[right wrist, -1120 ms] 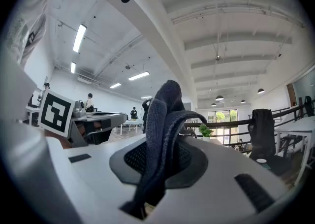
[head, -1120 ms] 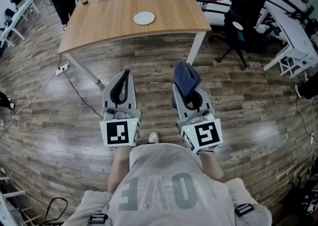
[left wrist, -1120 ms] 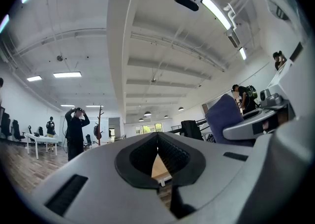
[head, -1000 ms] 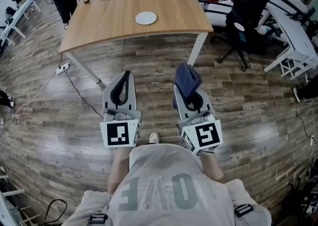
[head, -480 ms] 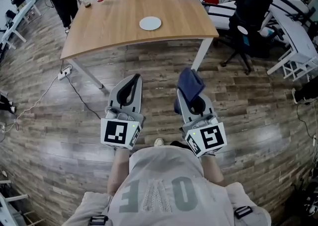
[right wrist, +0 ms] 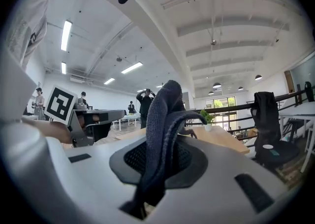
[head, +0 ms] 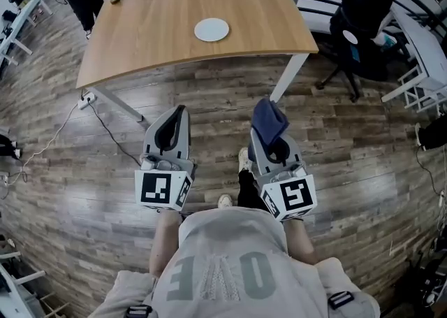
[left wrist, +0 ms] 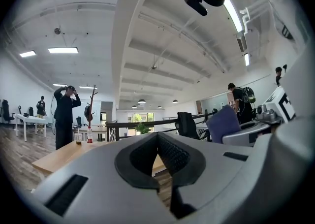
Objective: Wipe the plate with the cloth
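Left gripper [head: 179, 112]: jaws pressed together, nothing held. Right gripper [head: 271, 143]: dark blue cloth [head: 269, 119] is pinched between jaws. White plate [head: 211, 29] is seen on wooden desk [head: 154, 26], upper centre, well apart from both.

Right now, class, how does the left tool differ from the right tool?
The left tool is shut with nothing between its jaws; the right tool is shut on a dark blue cloth. The left tool's tip shows bare, while the right tool's is covered by the cloth. Both are grey, carry a marker cube and point towards the table with the white plate.
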Motion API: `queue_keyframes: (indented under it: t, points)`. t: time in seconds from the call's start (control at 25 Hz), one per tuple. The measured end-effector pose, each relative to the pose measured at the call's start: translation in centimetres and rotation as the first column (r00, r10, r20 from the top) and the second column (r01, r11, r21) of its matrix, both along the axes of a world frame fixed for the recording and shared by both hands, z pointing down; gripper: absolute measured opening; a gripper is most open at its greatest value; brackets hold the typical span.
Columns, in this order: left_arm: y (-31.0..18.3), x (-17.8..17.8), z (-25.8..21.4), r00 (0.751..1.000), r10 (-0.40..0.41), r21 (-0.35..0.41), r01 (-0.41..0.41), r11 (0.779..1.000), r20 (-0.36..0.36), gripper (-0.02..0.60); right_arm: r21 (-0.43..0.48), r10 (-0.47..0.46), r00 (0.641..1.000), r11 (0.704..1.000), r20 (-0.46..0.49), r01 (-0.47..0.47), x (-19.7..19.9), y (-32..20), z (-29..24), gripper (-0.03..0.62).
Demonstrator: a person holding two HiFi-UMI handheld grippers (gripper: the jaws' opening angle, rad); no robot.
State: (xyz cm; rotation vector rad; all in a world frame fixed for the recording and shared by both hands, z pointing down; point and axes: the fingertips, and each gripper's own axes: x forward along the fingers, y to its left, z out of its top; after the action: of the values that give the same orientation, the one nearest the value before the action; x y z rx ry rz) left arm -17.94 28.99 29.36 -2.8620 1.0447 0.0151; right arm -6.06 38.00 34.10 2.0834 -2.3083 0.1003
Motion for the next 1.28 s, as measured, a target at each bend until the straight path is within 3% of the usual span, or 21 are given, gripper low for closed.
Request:
queue_keyframes:
  t: [0.4,0.6,0.84,1.28]
  points:
    - [-14.9,7.4,-2.9,0.991,-0.129,0.041,0.13,0.991,-0.038,0.008,-0.029,-0.027,0.998,0.999,-0.061,0.025,10.8,-13.5,-0.8,0.057]
    - [-20.1,9.4,-2.3,0.981,-0.195,0.019,0.195,0.981,-0.01,0.008,-0.046,-0.069,0.996,0.997,-0.049,0.067,14.6,-20.3,-0.6,0.057]
    - [-27.5,11.0,-0.5,0.974,-0.225,-0.004,0.225,0.974,0.031,0.008,-0.063,-0.106,0.993,0.993,-0.055,0.103,15.5,-28.5,0.1,0.057]
    - [-43.9,14.5,-2.1,0.99,-0.139,0.003,0.139,0.99,0.001,0.008,-0.057,-0.076,0.995,0.996,-0.061,0.072,16.0,-45.1,-2.2,0.057]
